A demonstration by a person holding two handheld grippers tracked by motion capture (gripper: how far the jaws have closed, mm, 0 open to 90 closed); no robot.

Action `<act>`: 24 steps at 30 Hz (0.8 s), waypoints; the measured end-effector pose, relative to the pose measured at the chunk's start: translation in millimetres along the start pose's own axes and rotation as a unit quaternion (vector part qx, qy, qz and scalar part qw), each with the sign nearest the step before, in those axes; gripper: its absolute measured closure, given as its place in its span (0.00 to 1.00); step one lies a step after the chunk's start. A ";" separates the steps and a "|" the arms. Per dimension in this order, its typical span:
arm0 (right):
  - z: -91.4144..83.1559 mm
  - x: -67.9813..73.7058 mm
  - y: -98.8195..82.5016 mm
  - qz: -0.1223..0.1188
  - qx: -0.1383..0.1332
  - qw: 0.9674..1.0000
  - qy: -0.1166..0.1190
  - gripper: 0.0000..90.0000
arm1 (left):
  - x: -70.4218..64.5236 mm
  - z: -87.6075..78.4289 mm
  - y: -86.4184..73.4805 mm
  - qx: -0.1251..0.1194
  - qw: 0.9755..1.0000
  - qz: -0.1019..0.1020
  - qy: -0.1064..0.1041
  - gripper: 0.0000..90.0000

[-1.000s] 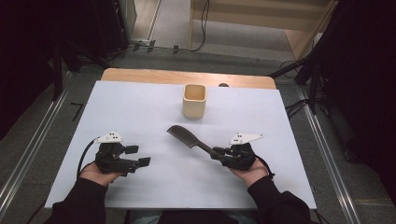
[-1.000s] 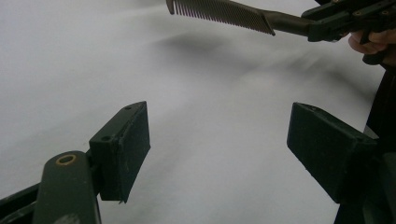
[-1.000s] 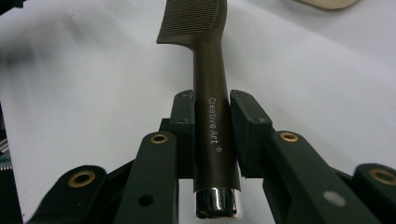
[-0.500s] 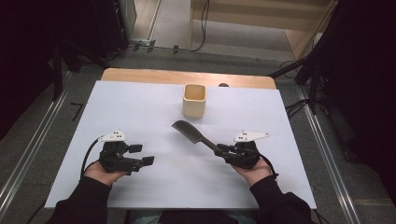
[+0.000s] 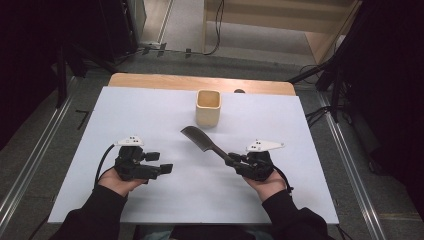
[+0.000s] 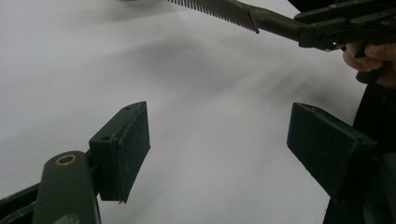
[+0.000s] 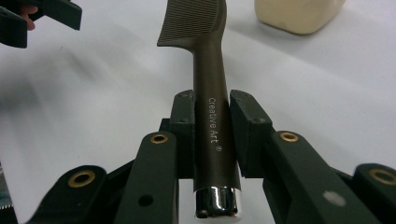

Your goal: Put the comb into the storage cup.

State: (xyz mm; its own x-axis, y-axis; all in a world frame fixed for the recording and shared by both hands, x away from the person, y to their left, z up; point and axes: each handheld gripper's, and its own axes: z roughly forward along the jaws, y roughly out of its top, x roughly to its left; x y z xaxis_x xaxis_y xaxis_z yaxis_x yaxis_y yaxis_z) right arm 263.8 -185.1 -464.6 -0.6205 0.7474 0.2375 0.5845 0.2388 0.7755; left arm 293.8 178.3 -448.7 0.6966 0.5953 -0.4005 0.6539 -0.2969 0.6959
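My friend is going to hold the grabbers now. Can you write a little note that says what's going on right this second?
Right gripper: shut on the handle of the dark comb, which it holds off the table with the toothed end toward the cup.
Left gripper: open, nothing between its jaws, resting low over the white table on the left.
Cup: beige, upright, at the far middle of the table, and nothing shows in it from here.
Done: comb picked up.
Left, probably: carry the comb to the cup and drop it in. That is a guess from where it points.
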 end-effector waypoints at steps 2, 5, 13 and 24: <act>1.9 2.2 1.8 0.002 -0.001 1.000 -0.004 0.78 | 0.5 1.6 2.9 0.000 1.000 -0.004 -0.001 0.24; 5.4 5.6 5.9 0.006 -0.003 1.000 -0.009 0.78 | 2.2 2.6 6.7 -0.004 1.000 -0.011 0.001 0.24; 12.8 12.7 15.2 0.009 -0.010 1.000 -0.012 0.78 | 4.4 0.8 12.8 -0.009 1.000 -0.021 0.010 0.24; 28.7 25.6 29.8 0.003 -0.034 0.999 -0.013 0.78 | 2.7 -1.0 22.6 -0.012 1.000 -0.011 0.027 0.24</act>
State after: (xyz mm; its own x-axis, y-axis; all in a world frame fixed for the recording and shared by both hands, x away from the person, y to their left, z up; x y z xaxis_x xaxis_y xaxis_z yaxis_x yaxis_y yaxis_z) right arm 280.4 -141.1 -452.3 -0.6027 0.7649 0.2273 0.5503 0.1921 0.8126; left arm 310.2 174.0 -433.5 0.6655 0.6406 -0.3831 0.6602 -0.2657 0.7025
